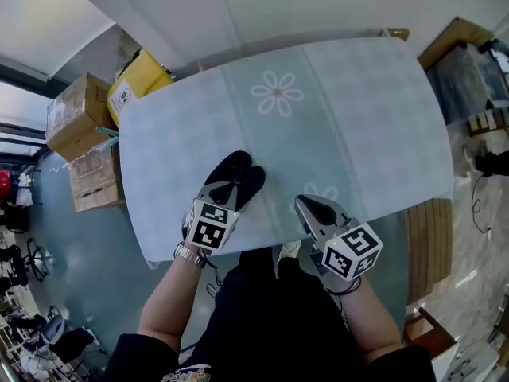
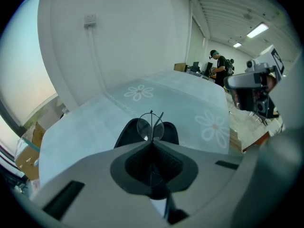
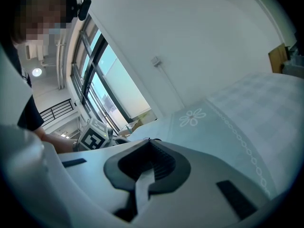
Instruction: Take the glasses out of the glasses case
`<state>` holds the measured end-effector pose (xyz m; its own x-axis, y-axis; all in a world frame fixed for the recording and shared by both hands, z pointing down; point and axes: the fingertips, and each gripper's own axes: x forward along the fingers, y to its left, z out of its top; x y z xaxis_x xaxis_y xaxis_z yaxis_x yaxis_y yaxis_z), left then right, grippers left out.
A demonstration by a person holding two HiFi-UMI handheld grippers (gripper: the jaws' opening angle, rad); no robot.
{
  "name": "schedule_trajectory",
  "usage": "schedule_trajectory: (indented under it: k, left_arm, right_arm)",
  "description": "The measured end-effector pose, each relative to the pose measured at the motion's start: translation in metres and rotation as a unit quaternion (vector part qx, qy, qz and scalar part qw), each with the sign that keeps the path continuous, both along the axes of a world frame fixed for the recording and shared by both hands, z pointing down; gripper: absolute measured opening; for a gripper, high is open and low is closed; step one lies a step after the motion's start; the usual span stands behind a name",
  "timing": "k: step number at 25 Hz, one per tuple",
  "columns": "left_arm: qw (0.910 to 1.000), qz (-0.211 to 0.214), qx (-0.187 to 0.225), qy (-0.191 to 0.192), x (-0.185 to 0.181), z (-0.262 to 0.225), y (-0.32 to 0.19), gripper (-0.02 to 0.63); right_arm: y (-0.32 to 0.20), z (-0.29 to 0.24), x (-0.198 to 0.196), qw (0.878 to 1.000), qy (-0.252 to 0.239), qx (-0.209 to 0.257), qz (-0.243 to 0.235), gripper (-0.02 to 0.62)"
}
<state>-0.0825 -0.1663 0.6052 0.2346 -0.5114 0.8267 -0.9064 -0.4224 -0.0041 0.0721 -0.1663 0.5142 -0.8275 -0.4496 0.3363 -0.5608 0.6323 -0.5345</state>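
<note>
Between the left gripper's (image 2: 152,142) pressed-together jaws, thin-rimmed glasses (image 2: 145,128) are clamped over the black glasses case (image 2: 124,133), spread wide at its 1 o'clock on the flowered table (image 1: 358,118). At 3 o'clock, the right gripper's (image 3: 149,141) jaws are closed on nothing. The yellow box's (image 1: 141,82) label cannot be read.

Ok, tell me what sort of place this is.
Probably a workshop or lab-style office, not a home: stacked brown cardboard boxes beside the pale blue flower-print table, long ceiling strip lights, and a person standing at far desks in the background.
</note>
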Motion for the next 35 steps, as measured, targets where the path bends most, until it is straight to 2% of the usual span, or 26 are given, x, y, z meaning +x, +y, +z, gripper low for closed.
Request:
schedule_trajectory:
  k: [4, 9, 20, 26, 35]
  left_arm:
    - [0.9993, -0.030, 0.013, 0.016, 0.000, -0.014, 0.012, 0.031]
    - [0.9974, -0.054, 0.044, 0.017, -0.006, -0.026, 0.017, 0.031]
    - [0.9837, -0.125, 0.093, 0.090, 0.008, -0.077, 0.053, 0.031]
    - [0.9736, -0.144, 0.120, 0.130, 0.017, -0.108, 0.085, 0.031]
    - [0.9666, -0.155, 0.137, 0.151, 0.006, -0.129, 0.131, 0.031]
  right_arm:
    - [0.009, -0.010, 0.008, 1.000, -0.006, 0.008, -0.001, 0.023]
    - [0.022, -0.018, 0.013, 1.000, -0.008, 0.022, -0.008, 0.023]
    - [0.045, -0.037, 0.030, 0.999, -0.012, 0.049, -0.020, 0.023]
    - [0.062, -0.044, 0.020, 0.997, -0.017, 0.060, -0.048, 0.023]
    - [0.080, -0.049, -0.013, 0.994, -0.028, 0.063, -0.080, 0.023]
